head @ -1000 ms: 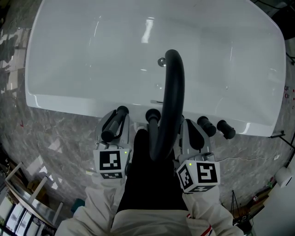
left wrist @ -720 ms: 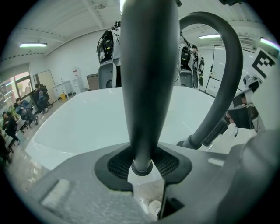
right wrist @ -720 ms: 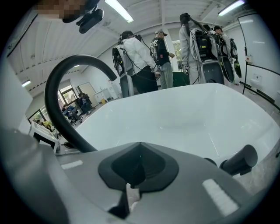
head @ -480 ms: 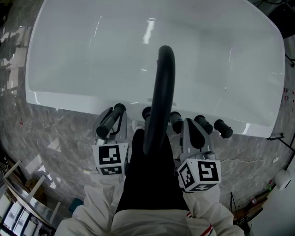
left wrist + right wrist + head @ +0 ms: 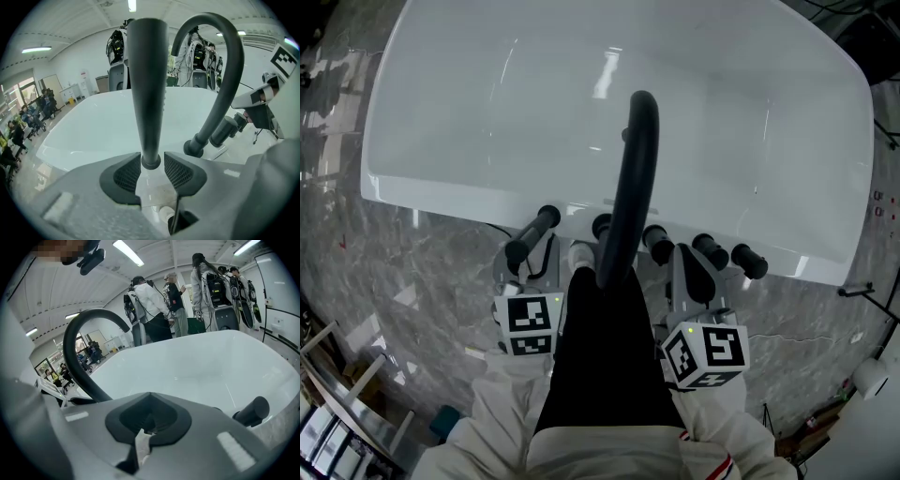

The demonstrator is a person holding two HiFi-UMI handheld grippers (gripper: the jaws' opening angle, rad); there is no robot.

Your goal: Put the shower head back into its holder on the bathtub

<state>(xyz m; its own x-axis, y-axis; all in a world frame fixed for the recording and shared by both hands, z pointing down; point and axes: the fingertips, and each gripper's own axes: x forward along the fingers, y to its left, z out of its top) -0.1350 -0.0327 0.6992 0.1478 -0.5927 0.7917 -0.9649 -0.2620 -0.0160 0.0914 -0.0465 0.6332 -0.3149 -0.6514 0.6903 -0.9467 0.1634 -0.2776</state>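
The black shower head [image 5: 147, 89] stands upright with its foot in the holder [image 5: 150, 162] on the white bathtub [image 5: 441, 192] rim. My left gripper [image 5: 151, 168] has its jaws on either side of the foot, opening, with a thin gap at each pad. From above, the shower head [image 5: 534, 236] shows between the left gripper's [image 5: 528, 267] fingers. The right gripper [image 5: 694, 274] hovers at the rim right of the spout. Its jaws [image 5: 147, 423] are shut with nothing in them.
A tall black curved spout [image 5: 633, 178] rises from the rim between the two grippers. Black tap knobs [image 5: 711, 247] stand along the rim to the right. Grey marble floor [image 5: 403, 272] surrounds the tub. Several people [image 5: 150, 301] stand beyond the far side.
Both hands have stayed at the tub rim. The shower head between the left jaws now appears shorter and more upright. The head view has shifted slightly.
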